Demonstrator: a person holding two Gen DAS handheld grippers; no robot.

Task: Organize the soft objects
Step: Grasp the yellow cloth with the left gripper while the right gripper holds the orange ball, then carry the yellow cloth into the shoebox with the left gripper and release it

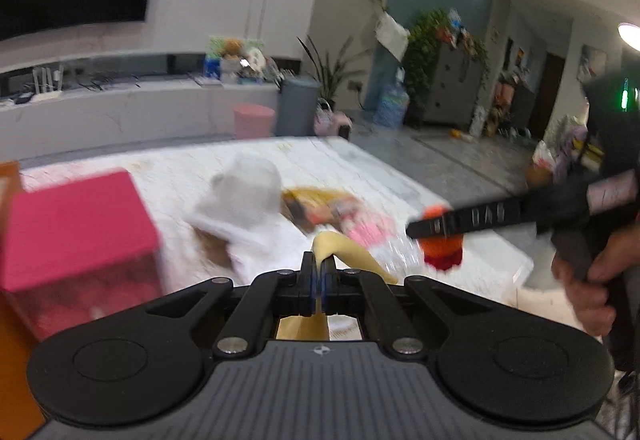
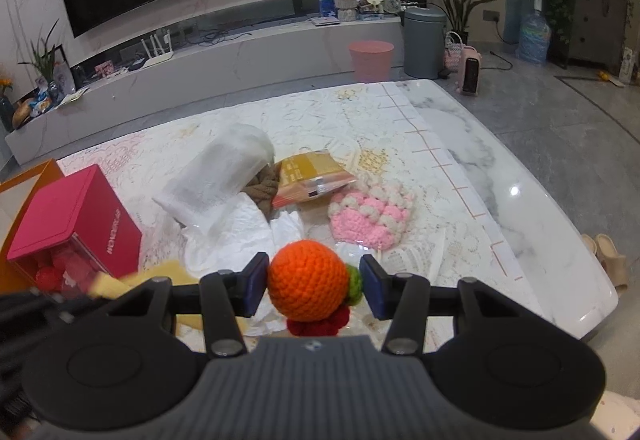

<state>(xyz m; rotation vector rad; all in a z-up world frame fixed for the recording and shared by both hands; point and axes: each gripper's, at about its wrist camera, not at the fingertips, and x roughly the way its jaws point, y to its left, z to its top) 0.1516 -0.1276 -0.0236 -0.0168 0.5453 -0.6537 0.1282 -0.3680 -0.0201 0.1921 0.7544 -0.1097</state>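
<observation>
While the left gripper (image 1: 319,272) was clamped tight on a pale yellow soft piece (image 1: 344,252) that trailed away from its tips toward the far right, the right gripper (image 2: 314,282) held a crocheted orange ball (image 2: 307,280) between half-spread pads above the near edge of the tabletop (image 2: 500,176). Judging by the layout, the pink box (image 2: 76,224) at the near left was the likely drop point, so the left hand sat closer to it, with the pink crocheted piece (image 2: 370,216) left lying farther right.
</observation>
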